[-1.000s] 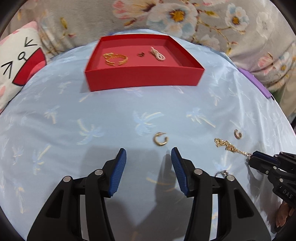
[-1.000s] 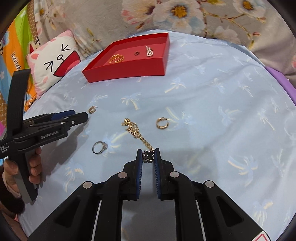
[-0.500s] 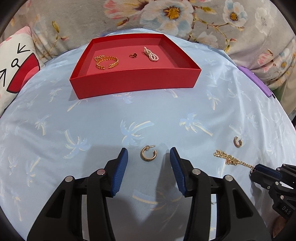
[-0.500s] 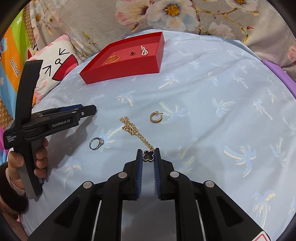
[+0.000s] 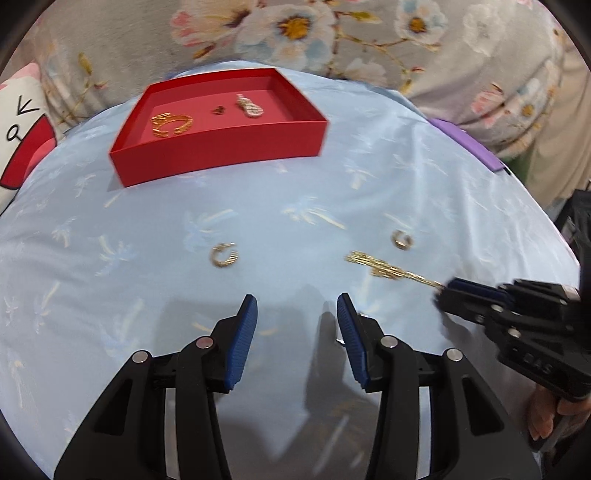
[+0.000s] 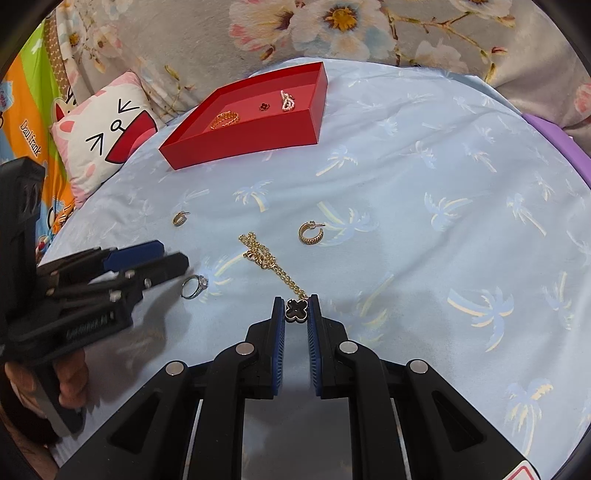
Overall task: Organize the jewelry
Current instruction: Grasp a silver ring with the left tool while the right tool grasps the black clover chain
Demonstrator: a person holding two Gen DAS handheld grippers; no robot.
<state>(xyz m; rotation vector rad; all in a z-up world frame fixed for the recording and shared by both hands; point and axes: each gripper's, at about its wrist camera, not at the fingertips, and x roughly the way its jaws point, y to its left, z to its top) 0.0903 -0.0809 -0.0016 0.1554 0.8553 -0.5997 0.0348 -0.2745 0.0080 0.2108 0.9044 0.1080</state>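
A red tray [image 5: 221, 155] [image 6: 243, 142] stands at the far side of the blue cloth, holding a gold bracelet [image 5: 171, 123], a small dark clover piece [image 6: 263, 106] and a pearl piece [image 5: 249, 106]. My right gripper [image 6: 295, 308] is shut on the black clover pendant [image 6: 296, 309] of a gold chain necklace [image 6: 266, 258] [image 5: 384, 267] lying on the cloth. My left gripper [image 5: 295, 314] [image 6: 168, 258] is open and empty, above the cloth near a silver ring [image 6: 194, 286]. A gold hoop earring [image 5: 223, 254] [image 6: 310, 232] lies ahead of it.
A small gold earring [image 5: 402, 240] [image 6: 180, 218] lies on the cloth beyond the chain. A cat-face pillow [image 6: 107, 147] sits at the left, floral fabric [image 5: 295, 33] behind the tray and a purple edge [image 5: 465, 144] at the right.
My left gripper has shifted right and back, so the gold hoop earring now lies ahead to its left instead of between the fingers. The right gripper keeps hold of the pendant.
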